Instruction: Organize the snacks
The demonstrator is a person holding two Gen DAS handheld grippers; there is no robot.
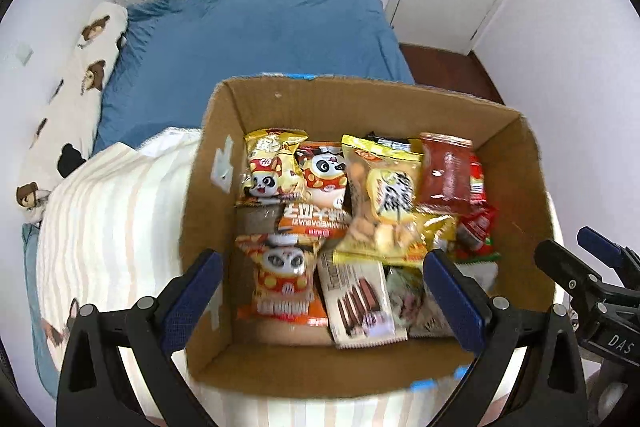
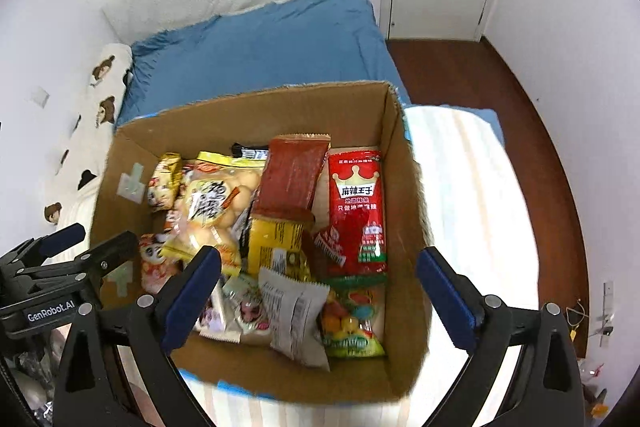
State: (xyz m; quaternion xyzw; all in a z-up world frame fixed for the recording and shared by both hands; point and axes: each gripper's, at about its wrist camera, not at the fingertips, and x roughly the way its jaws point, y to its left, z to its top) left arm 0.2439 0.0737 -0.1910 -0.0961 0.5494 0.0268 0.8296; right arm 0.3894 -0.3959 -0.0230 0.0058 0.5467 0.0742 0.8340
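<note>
- bedroom with a blue bed (image 1: 256, 39); my cardboard box (image 1: 360, 103) sits on its striped blanket (image 1: 108, 211).
- snack packets (image 1: 376, 195) fill the box.
- my left gripper (image 1: 324, 291) and right gripper (image 2: 318, 291) hover over it, fingers spread, holding nothing.

Both wrist views steeply down, sharing cardboard box (image 1: 516, 163)

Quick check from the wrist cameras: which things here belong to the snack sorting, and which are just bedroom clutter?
Job:
- brown cardboard box
- red crown-print snack packet
- yellow panda-print crisp bag
- white chocolate-stick wafer packet
- left gripper, right gripper, both open and empty

Just lying about:
- blue bed sheet
- bear-print white pillow
- striped cream blanket
</note>
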